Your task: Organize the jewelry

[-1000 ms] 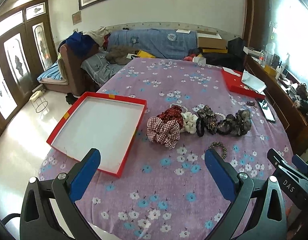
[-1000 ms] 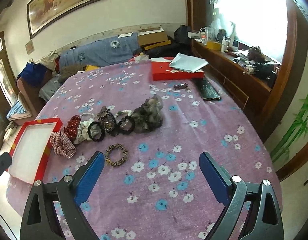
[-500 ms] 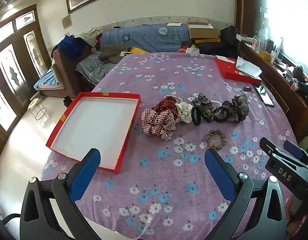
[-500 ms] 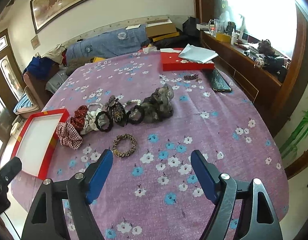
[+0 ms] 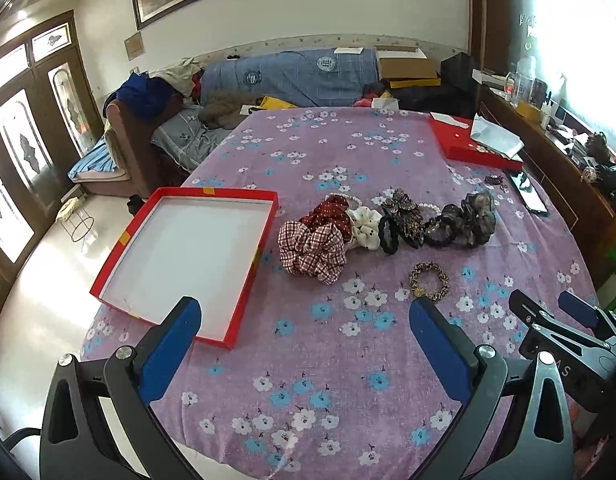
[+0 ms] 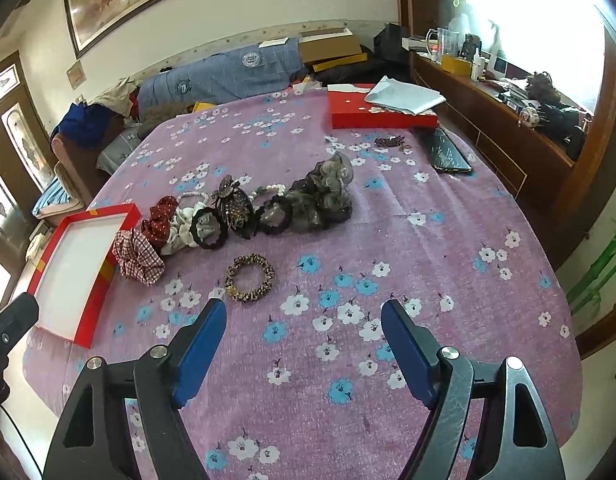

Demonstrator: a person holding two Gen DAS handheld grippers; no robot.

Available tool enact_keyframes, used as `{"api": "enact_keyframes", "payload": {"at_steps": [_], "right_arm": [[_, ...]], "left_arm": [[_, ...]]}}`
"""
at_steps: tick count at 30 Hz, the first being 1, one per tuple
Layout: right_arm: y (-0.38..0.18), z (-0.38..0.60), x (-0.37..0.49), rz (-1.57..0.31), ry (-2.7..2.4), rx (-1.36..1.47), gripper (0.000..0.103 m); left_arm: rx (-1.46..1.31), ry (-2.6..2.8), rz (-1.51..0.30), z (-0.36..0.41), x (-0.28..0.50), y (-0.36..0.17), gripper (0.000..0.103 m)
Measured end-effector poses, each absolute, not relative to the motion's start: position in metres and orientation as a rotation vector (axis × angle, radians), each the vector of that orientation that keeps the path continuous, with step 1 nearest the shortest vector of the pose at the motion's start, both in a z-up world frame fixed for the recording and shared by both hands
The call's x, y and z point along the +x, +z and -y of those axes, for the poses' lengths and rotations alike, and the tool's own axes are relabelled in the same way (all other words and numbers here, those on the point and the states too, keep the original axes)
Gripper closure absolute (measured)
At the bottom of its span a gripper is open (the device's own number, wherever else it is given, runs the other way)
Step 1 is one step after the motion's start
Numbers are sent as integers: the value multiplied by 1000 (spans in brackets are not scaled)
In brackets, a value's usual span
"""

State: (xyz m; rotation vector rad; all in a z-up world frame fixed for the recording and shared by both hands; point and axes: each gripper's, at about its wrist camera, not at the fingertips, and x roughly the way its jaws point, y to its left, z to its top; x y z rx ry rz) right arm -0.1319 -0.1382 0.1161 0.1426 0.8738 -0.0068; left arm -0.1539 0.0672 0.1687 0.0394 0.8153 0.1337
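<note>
A row of hair scrunchies lies across the purple flowered cloth: a red plaid one (image 5: 312, 249) (image 6: 139, 256), a dark red dotted one (image 5: 332, 213), a white one (image 5: 366, 226), black ones and a grey gauzy one (image 6: 324, 192). A leopard-print scrunchie (image 5: 428, 280) (image 6: 249, 277) lies apart, nearer me. An empty red tray (image 5: 187, 254) (image 6: 73, 268) sits at the left. My left gripper (image 5: 303, 324) is open over the cloth, nothing between its blue pads. My right gripper (image 6: 303, 326) is open too, just short of the leopard scrunchie.
A red box lid (image 6: 382, 114) with white paper on it lies at the far right of the table, a dark phone (image 6: 448, 155) and a small beaded piece (image 6: 390, 142) beside it. A cluttered sofa stands behind; a wooden sideboard runs along the right.
The right gripper's jaws have narrowed a little and it has tipped down toward the leopard scrunchie. The left view has shifted slightly; the scrunchies have not moved.
</note>
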Motion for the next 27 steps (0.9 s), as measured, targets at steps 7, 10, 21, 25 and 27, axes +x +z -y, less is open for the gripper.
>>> {"api": "enact_keyframes", "payload": {"at_steps": [7, 10, 21, 25, 27], "right_arm": [[99, 136, -127, -933, 22, 157, 20], [90, 131, -123, -967, 40, 163, 21], [81, 105, -105, -1028, 64, 161, 22], [76, 94, -100, -1053, 59, 168, 22], [74, 91, -98, -1061, 54, 172, 22]], "left_arm": [[60, 142, -874, -66, -152, 155, 0], [62, 153, -905, -70, -150, 148, 0], [35, 138, -989, -100, -128, 134, 0], [17, 125, -1023, -115, -119, 127, 0], [7, 118, -1042, -122, -115, 123, 0]]}}
